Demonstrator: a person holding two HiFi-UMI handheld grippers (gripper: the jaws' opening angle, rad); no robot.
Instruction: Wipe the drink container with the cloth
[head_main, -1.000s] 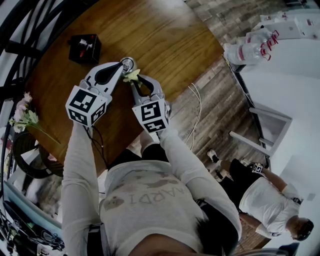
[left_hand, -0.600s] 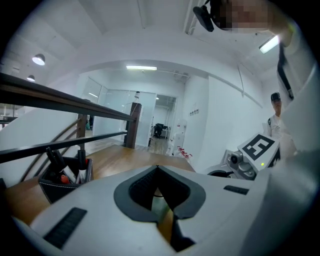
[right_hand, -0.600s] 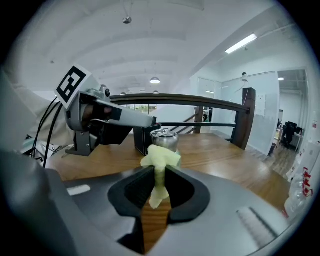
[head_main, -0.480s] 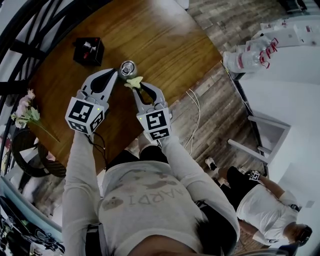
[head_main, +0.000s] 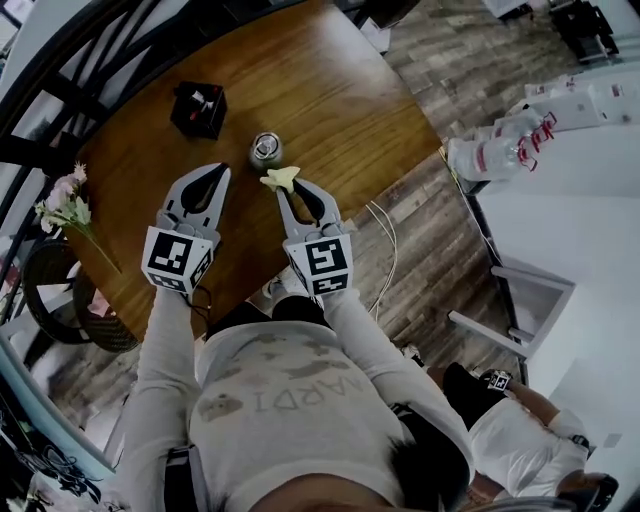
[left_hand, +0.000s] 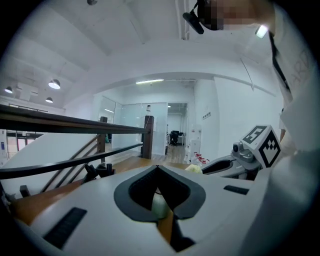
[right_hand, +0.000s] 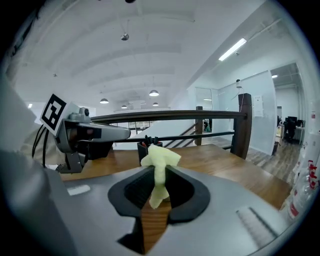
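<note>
A small silver drink can (head_main: 265, 150) stands upright on the round wooden table (head_main: 340, 90). My right gripper (head_main: 282, 184) is shut on a pale yellow cloth (head_main: 280, 178), just on the near side of the can and apart from it. The cloth (right_hand: 159, 165) sticks up out of the right gripper (right_hand: 157, 174) between its closed jaws. My left gripper (head_main: 213, 171) is shut and holds nothing, to the left of the can and short of it. Seen from the left gripper (left_hand: 158, 169), the cloth (left_hand: 194, 169) shows at the right gripper's tip.
A black box (head_main: 198, 108) sits on the table beyond the can. Flowers (head_main: 65, 208) lie at the table's left edge. Water bottles (head_main: 495, 152) stand on a white surface to the right. A cable (head_main: 388, 235) runs over the plank floor, and a person (head_main: 515, 440) crouches at lower right.
My left gripper has let go of the can and drawn back from it. The right gripper with the cloth has also pulled back toward the body. The can stays on the table.
</note>
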